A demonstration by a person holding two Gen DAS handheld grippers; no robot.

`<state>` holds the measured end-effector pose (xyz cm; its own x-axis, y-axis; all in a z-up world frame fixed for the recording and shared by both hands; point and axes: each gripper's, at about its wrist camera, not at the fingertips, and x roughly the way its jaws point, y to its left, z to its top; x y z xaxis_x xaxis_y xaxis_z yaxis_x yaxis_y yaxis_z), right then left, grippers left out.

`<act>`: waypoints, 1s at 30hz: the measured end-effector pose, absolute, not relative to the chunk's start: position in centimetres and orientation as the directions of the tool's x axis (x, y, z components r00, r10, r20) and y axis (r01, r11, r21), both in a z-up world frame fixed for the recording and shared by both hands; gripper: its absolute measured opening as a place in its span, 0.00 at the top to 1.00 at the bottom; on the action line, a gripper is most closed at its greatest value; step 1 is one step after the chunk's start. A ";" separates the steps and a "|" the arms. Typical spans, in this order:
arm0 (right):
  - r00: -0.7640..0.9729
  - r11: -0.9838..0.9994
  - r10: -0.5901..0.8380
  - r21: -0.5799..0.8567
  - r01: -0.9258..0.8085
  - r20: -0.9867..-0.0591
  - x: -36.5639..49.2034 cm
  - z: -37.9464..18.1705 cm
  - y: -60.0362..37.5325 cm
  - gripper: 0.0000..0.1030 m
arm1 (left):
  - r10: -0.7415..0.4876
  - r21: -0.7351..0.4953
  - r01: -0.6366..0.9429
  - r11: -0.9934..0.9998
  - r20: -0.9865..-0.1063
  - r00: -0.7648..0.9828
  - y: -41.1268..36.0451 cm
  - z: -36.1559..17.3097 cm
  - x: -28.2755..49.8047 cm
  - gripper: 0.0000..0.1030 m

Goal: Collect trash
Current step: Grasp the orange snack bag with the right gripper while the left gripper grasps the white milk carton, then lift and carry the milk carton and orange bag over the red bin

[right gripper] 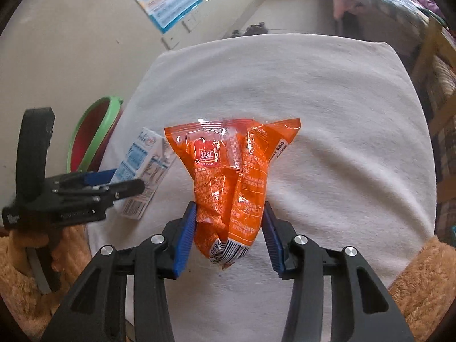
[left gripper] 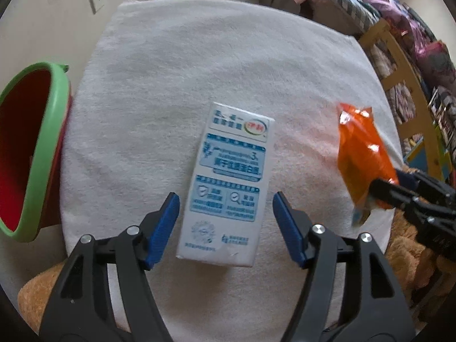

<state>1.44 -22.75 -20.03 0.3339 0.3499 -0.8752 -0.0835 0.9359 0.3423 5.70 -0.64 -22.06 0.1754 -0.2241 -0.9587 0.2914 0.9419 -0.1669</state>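
A white and blue milk carton (left gripper: pixel 228 185) lies flat on the white cloth (left gripper: pixel 199 71). My left gripper (left gripper: pixel 226 202) is open, its blue pads on either side of the carton's near half without touching it. My right gripper (right gripper: pixel 229 209) is shut on the lower end of an orange snack wrapper (right gripper: pixel 230 171) and holds it upright above the cloth. The wrapper (left gripper: pixel 359 154) and right gripper also show at the right of the left wrist view. The carton (right gripper: pixel 142 171) and left gripper (right gripper: pixel 114 182) show at the left of the right wrist view.
A bin with a green rim and red inside (left gripper: pixel 37 148) stands off the cloth's left edge; it also shows in the right wrist view (right gripper: pixel 94 131). Brown plush fabric (right gripper: pixel 421 285) lies near me. A wooden frame with bedding (left gripper: pixel 404 79) stands at the right.
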 end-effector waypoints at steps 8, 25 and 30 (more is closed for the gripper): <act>0.359 0.938 0.344 0.332 -0.097 -0.868 1.4 -19.5 -22.5 0.57 | -0.248 -0.188 0.297 0.936 -0.953 0.176 -0.8 -22.2 5.4 0.49; 0.501 0.956 0.295 0.254 -0.151 -0.813 1.1 -15.1 -21.4 0.57 | -0.184 -0.127 0.146 0.981 -0.849 0.496 4.0 -13.4 3.8 0.50; 0.547 0.960 0.279 0.204 -0.194 -0.789 1.0 -13.0 -19.9 0.57 | -0.168 -0.122 0.122 0.985 -0.838 0.518 4.6 -12.8 3.7 0.50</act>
<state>1.04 -19.90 -13.04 0.5474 0.2785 -0.7892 -0.1944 0.9595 0.2038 3.69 4.64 -12.78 0.5183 -0.1681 -0.8385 0.1223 0.9850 -0.1219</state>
